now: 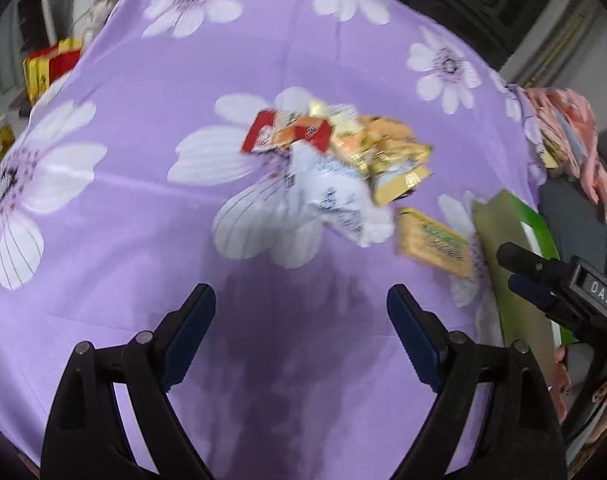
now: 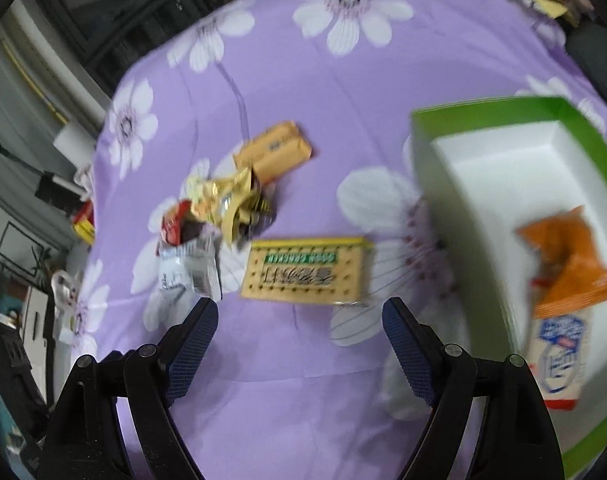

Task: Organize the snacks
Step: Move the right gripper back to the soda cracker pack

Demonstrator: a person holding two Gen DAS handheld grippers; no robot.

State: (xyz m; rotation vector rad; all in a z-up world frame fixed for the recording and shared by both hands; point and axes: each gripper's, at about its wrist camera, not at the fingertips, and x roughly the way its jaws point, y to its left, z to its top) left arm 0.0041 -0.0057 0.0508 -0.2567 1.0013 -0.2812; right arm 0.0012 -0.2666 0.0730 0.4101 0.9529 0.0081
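Note:
A loose heap of snack packets [image 1: 335, 148] lies on the purple flowered cloth [image 1: 143, 160], with a white packet [image 1: 335, 196] at its near side. My left gripper [image 1: 301, 294] hovers open and empty just short of the heap. A flat yellow cracker pack [image 2: 307, 270] lies directly ahead of my right gripper [image 2: 301, 306], which is also open and empty. To its right stands a green box [image 2: 483, 120] with a white inside, holding an orange packet [image 2: 571, 256] and a white and blue packet [image 2: 559, 356]. The right gripper's fingers [image 1: 537, 268] show over the box edge [image 1: 511, 272].
A red and yellow carton [image 1: 49, 66] sits past the table's far left edge. Pink fabric [image 1: 571, 132] is heaped at the right edge beside a dark chair [image 1: 571, 220]. Bare purple cloth spreads left of the heap and in front of both grippers.

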